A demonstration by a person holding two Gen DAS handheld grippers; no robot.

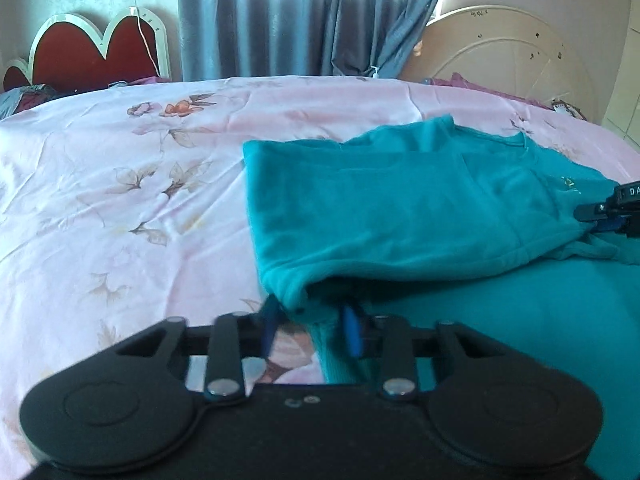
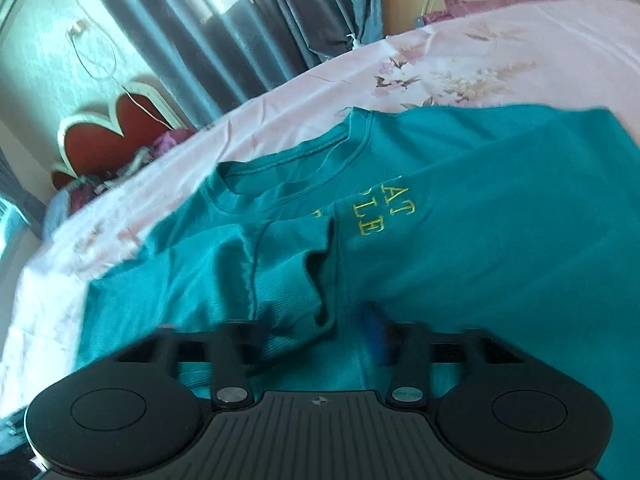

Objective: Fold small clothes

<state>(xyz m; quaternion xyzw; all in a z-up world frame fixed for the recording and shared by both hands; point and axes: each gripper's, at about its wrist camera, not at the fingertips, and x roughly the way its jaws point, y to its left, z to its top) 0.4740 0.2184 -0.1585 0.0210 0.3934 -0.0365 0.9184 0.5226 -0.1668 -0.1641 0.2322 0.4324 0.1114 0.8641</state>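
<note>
A teal shirt (image 1: 400, 208) lies partly folded on a pink floral bedsheet (image 1: 120, 200). In the left wrist view my left gripper (image 1: 311, 320) stands at the shirt's near left corner, blue fingers on either side of a raised fold of the cloth and shut on it. At the right edge my right gripper (image 1: 592, 214) pinches the cloth, which creases toward it. In the right wrist view the shirt (image 2: 480, 260) shows its neckline (image 2: 288, 176) and yellow lettering (image 2: 372, 216). There my right gripper (image 2: 320, 332) is blurred, with a bunched sleeve between its fingers.
A red heart-shaped headboard (image 1: 92, 52) stands at the far left of the bed and a cream round one (image 1: 500, 52) at the far right. Grey curtains (image 1: 280, 20) hang behind. Loose clothes (image 2: 132, 160) are piled near the red headboard. Bare sheet spreads left of the shirt.
</note>
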